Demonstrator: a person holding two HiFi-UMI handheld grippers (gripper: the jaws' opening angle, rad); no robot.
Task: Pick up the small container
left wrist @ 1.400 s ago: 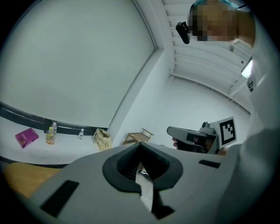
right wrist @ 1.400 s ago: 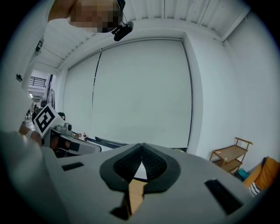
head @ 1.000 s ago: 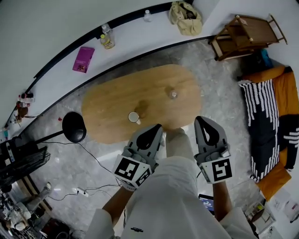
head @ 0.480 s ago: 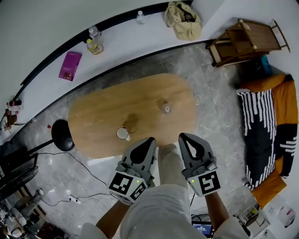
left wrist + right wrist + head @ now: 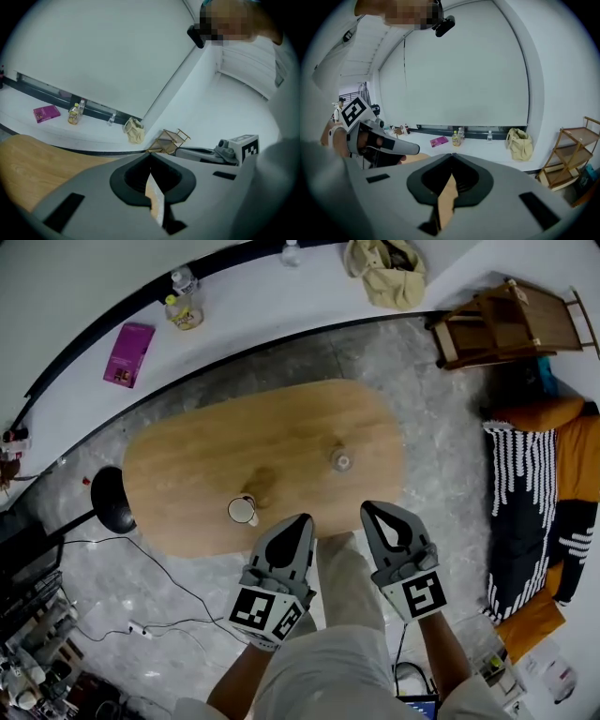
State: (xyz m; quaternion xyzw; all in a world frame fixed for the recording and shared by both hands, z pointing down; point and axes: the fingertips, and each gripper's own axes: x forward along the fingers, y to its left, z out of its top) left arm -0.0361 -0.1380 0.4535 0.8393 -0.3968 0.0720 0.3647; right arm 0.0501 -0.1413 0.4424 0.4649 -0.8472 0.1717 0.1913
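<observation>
The small container [image 5: 341, 461], a clear little jar, stands on the oval wooden table [image 5: 187, 456], right of its middle. A white mug [image 5: 242, 511] sits near the table's front edge. Both grippers hover over the person's legs just short of that edge. My left gripper [image 5: 302, 521] is shut and empty, its tip right of the mug. My right gripper [image 5: 369, 510] is also shut and empty, a short way in front of the container. Each gripper view shows its jaws meeting at the tip, the left gripper [image 5: 150, 153] and the right gripper [image 5: 451, 155].
A black round stool [image 5: 111, 500] stands left of the table, with cables on the floor. A white ledge holds a pink book [image 5: 128, 341], bottles [image 5: 183, 306] and a beige bag [image 5: 386, 261]. A wooden rack [image 5: 511, 322] and striped cushion [image 5: 530, 493] lie to the right.
The head view has swung, so the table now sits further left in the picture. Both grippers stay shut and side by side at the table's near edge.
</observation>
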